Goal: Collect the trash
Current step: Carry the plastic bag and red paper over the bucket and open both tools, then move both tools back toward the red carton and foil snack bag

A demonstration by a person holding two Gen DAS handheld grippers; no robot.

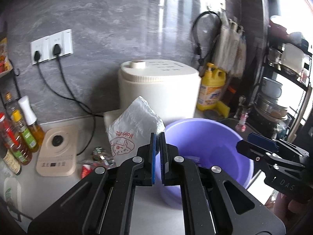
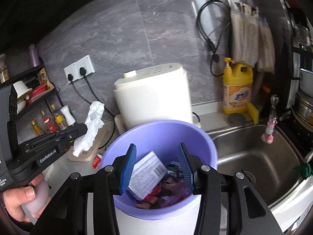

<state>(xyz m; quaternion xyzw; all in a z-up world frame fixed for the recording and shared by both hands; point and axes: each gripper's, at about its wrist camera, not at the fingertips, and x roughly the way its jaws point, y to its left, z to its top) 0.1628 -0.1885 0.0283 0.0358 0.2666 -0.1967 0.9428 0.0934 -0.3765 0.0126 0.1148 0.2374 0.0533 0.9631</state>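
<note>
While clamped on a crumpled white plastic bag (image 1: 135, 125), left gripper (image 1: 157, 137) up beside the purple basin (image 2: 162, 133). Right gripper (image 2: 156, 156) gaping over that basin, empty; white box (image 2: 145, 174) and wrappers lying inside below. Behind: white appliance (image 2: 152, 94), yellow detergent bottle (image 2: 237, 86), wall sockets (image 1: 51, 46). Left of basin: beige scale (image 1: 56, 150), oil bottles (image 1: 19, 129), loose wrappers (image 1: 95, 160) on the pale counter (image 1: 62, 184). Steel sink (image 2: 258, 156) to the right. Grey tiled wall.
</note>
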